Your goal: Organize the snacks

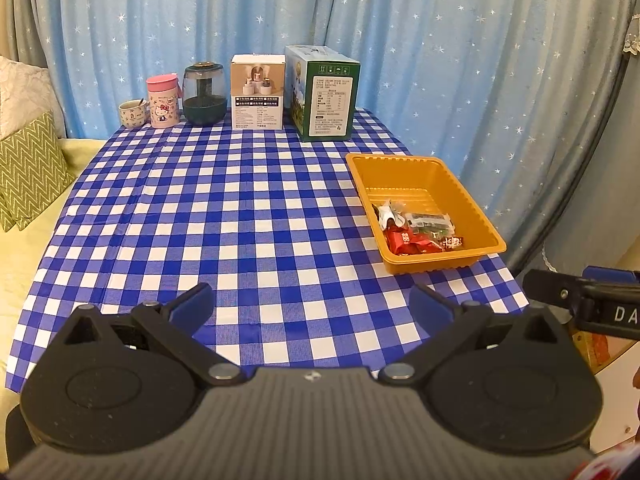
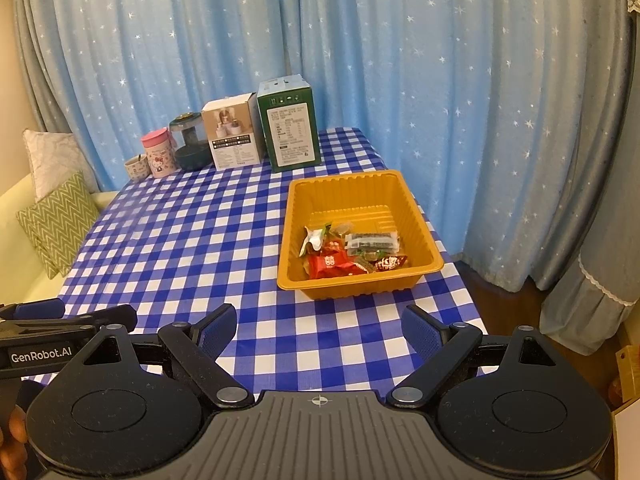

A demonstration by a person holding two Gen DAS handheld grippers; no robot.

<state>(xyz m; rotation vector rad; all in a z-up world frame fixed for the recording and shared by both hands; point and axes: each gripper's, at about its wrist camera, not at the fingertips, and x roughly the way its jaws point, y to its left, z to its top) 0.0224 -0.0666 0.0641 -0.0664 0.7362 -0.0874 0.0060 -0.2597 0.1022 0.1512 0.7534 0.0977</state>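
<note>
Behind, star-dotted blue curtains (image 2: 360,60) back the blue-checked tablecloth (image 1: 224,208).

Orange tray (image 2: 416,216), blue-white checked tablecloth (image 2: 192,240), star-speckled blue curtain (image 2: 400,60), seemingly dark-green box (image 2: 289,128).

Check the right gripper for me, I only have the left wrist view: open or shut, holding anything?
Observer: The right gripper is open and empty, above the tablecloth, short of the tray.
Operator: Anything past the tablecloth's right edge?
Observer: Bare wooden floor, with the curtain hanging down to it.
Operator: How does my left gripper look from there?
Observer: The left gripper shows side-on at the frame's left edge, with a GenRobot.AI label on it.
</note>
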